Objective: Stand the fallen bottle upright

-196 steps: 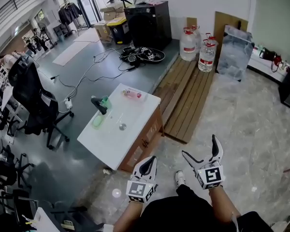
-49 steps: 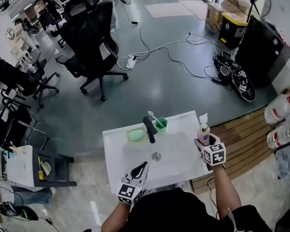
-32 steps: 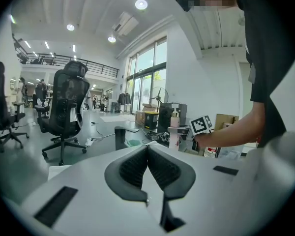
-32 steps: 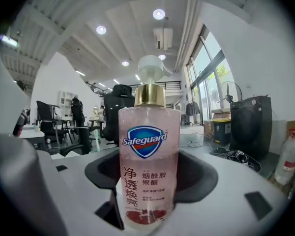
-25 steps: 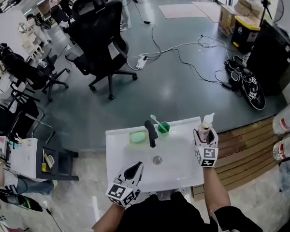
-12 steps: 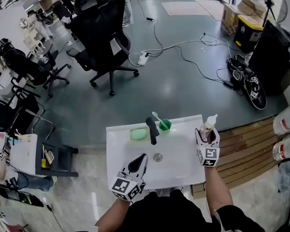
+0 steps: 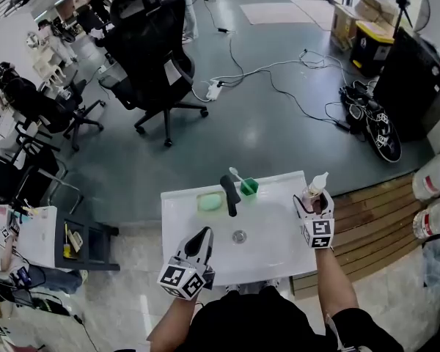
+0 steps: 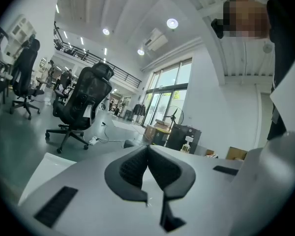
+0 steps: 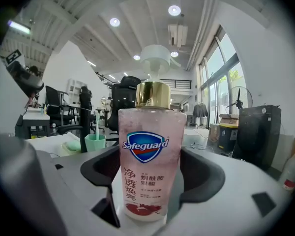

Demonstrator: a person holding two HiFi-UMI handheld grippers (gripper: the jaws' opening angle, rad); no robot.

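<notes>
Right gripper view: bottle (image 9: 148, 146) upright between just-opening, loosened jaws of right gripper (image 9: 148, 173); left gripper (image 8: 148, 151) closed, empty.

Head view: I see only pump and neck of the bottle (image 7: 316, 185). Its lower body is hidden behind the R gripper (image 7: 314, 201), jaws just widened w/ bottle between. Right gripper view: bottle base masked by gripper body; fine label print unreadable. Water jugs (image 7: 436, 178) cut off at right frame edge.
</notes>
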